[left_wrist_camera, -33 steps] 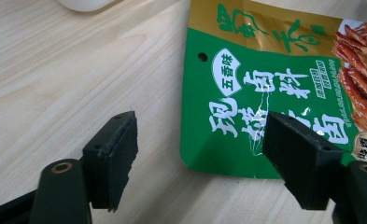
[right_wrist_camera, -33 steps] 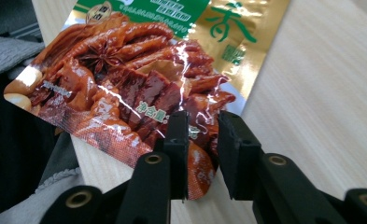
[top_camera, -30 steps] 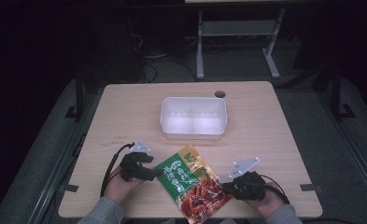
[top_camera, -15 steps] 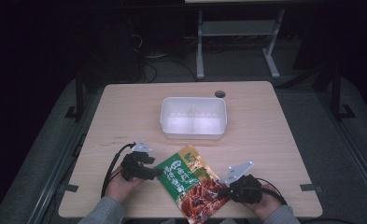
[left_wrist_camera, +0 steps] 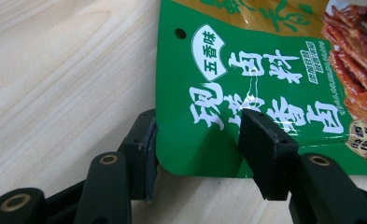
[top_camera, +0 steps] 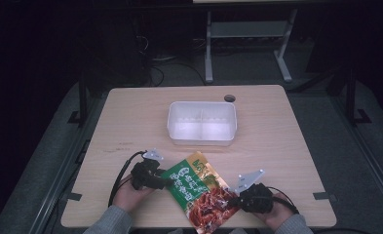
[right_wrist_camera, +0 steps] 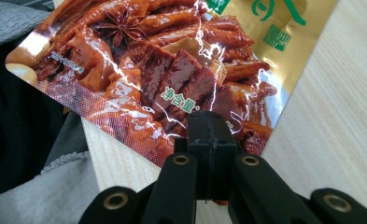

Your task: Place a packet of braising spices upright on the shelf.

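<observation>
The food pouch (top_camera: 199, 194) lay at the worktop's (top_camera: 286, 146) near edge, its lower corner overhanging. The right gripper (right_wrist_camera: 208, 140) was clamped on its red end; the left gripper (left_wrist_camera: 197, 149) straddled its green edge, jaws apart. A white tray (top_camera: 201, 123) sat beyond.

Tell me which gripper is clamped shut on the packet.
The right gripper: its jaws are pressed together on the packet edge. The left gripper has jaws apart.

The glossy, crinkled foil-plastic seasoning packet (left_wrist_camera: 265, 79) lies on the matt pale wood-grain table (top_camera: 286, 141), beside matt black plastic gripper fingers (left_wrist_camera: 265, 154) and a translucent plastic container (top_camera: 202, 123).
</observation>
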Available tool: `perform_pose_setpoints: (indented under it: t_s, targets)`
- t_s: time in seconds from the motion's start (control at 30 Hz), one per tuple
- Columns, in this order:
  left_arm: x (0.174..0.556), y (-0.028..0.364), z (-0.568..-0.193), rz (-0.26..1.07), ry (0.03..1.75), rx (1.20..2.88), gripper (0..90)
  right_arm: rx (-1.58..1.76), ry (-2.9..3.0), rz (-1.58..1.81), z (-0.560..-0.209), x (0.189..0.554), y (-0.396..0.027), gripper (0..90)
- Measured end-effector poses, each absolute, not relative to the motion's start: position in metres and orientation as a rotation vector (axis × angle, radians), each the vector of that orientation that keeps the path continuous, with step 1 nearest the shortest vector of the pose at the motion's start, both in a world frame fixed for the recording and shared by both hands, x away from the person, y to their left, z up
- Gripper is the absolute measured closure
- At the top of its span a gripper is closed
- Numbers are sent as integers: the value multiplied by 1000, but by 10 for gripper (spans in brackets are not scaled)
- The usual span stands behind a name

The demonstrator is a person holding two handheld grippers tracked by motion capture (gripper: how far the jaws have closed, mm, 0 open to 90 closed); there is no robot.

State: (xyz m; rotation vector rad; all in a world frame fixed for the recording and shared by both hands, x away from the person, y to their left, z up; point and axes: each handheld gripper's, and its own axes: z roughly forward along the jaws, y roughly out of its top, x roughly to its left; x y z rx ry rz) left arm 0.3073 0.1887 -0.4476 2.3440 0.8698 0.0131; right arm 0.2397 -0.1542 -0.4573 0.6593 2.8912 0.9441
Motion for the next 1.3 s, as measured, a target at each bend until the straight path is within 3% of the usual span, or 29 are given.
perform_pose_setpoints:
  t_s: [0.1, 0.23, 0.47, 0.63, 0.9, 1.0, 1.17, 1.3]
  targets:
    - [307, 189, -446, 35, 862, 2341, 539, 662, 2892, 951, -458, 240, -155, 898]
    - [305, 191, -442, 6, 816, 2321, 700, 668, 2894, 956, -458, 240, -155, 898]
    - [299, 185, -437, 23, 746, 2345, 856, 674, 2894, 964, -458, 241, -156, 898]
    - [297, 183, -433, 36, 716, 2354, 897, 685, 2899, 973, -458, 242, -156, 895]
    - [291, 182, -420, 80, 683, 2342, 898, 752, 2892, 1021, -452, 251, -162, 719]
    - [287, 179, -410, 109, 661, 2332, 898, 787, 2871, 1048, -444, 265, -164, 571]
    - [284, 178, -403, 126, 643, 2329, 899, 831, 2889, 1078, -434, 294, -158, 440]
    - [282, 176, -394, 136, 624, 2326, 898, 829, 2900, 1078, -426, 309, -152, 406]
